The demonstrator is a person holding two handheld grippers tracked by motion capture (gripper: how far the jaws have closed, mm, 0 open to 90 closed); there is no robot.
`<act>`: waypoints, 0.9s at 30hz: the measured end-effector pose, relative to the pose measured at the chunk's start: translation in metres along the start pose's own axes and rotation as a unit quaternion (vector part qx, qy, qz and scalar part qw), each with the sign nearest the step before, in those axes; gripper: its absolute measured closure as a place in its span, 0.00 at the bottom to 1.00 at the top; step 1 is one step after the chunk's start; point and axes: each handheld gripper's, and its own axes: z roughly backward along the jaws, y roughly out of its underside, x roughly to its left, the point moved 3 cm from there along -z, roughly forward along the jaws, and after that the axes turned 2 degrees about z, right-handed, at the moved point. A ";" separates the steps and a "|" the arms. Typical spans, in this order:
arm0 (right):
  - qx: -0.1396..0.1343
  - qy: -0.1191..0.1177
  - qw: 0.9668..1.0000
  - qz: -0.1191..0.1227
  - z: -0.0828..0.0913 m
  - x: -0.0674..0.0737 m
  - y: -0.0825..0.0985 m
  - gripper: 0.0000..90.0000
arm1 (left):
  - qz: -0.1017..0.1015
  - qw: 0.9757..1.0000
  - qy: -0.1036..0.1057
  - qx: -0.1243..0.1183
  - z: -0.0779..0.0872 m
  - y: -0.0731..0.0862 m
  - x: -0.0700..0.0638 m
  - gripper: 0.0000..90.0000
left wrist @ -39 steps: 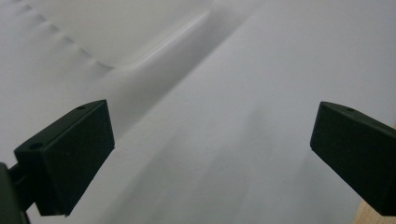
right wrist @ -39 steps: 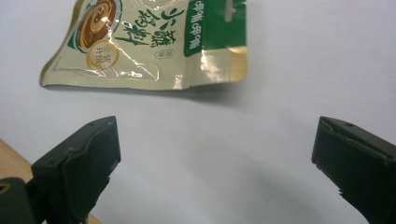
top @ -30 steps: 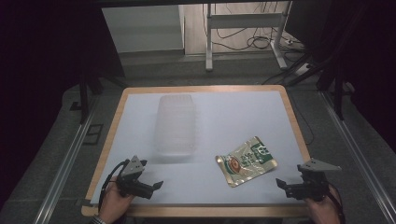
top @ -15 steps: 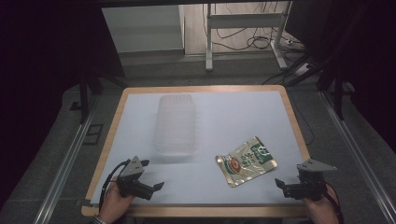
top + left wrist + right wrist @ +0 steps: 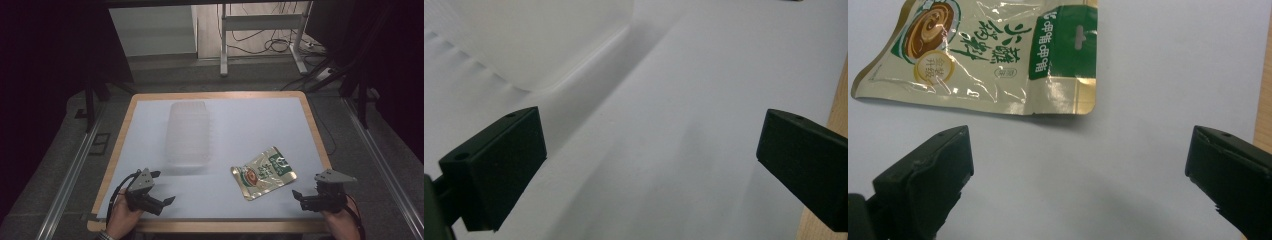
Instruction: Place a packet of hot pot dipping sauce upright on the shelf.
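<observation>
A gold and green snack pouch [image 5: 263,172] lies flat on the white table top, front right of centre. In the right gripper view the pouch [image 5: 993,55] is just beyond the jaws. My right gripper [image 5: 300,199] hovers near the front right corner, open and empty, a short way right of the pouch. A translucent plastic container [image 5: 188,132] stands left of centre. My left gripper [image 5: 163,187] is open near the front left, in front of the container. In the left gripper view the container [image 5: 539,40] fills the upper left, beyond the open left gripper [image 5: 649,165]. The right gripper [image 5: 1078,175] holds nothing.
The table has a wooden rim [image 5: 215,95] around the white surface. A metal stand [image 5: 260,30] and cables lie on the floor behind. Rails [image 5: 70,175] run along both sides of the table.
Both hands stay near the front edge. The right gripper has drifted slightly to the left, toward the pouch. The pouch and container have not moved.
</observation>
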 end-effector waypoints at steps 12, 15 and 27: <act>-0.014 -0.011 1.000 -0.012 -0.007 -0.002 -0.006 0.00 | 0.026 0.999 0.020 0.004 0.000 0.000 0.001 0.00; -0.019 -0.015 1.000 -0.015 -0.008 -0.003 -0.007 0.00 | 0.026 0.999 0.021 0.003 0.000 0.000 0.001 0.00; -0.033 -0.028 0.999 -0.018 -0.018 -0.002 -0.015 0.00 | 0.032 0.999 0.025 0.004 0.000 0.000 0.001 0.00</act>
